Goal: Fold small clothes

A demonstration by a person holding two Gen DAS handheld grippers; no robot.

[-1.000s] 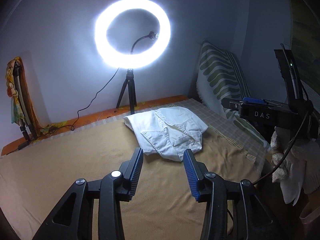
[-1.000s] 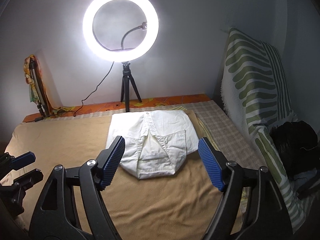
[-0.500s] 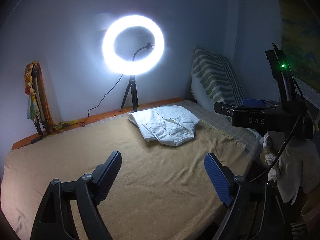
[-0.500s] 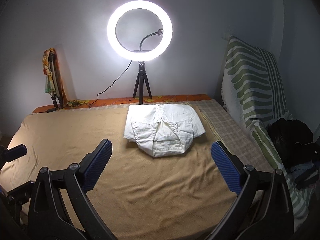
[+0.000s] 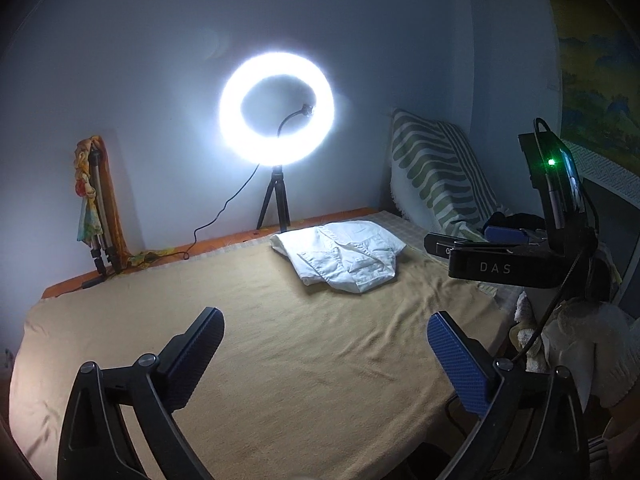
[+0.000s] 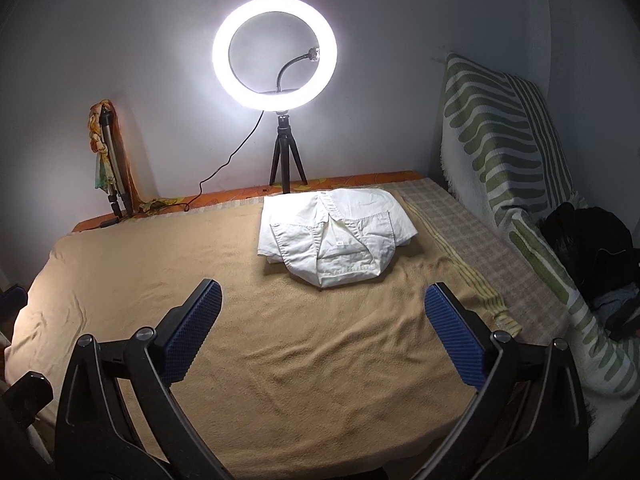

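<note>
Nearest both lenses: left gripper (image 5: pixel 324 338) and right gripper (image 6: pixel 322 320), fingers just spread wide, nothing between them, both over tan blanket (image 6: pixel 300 360) on bed. Beyond, well apart from fingers: folded white shirt (image 6: pixel 336 240) flat on blanket near far edge, collar side up. Likely light, soft, limp; pinch hem or doubled side edges, both layers together. Farthest: ring light (image 6: pixel 275 53) at wall.

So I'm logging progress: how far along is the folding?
Done: the white shirt lies folded on the tan blanket. In hand: nothing; the left gripper and right gripper are open and empty. Left: possibly the dark clothes heaped at the right.
</note>
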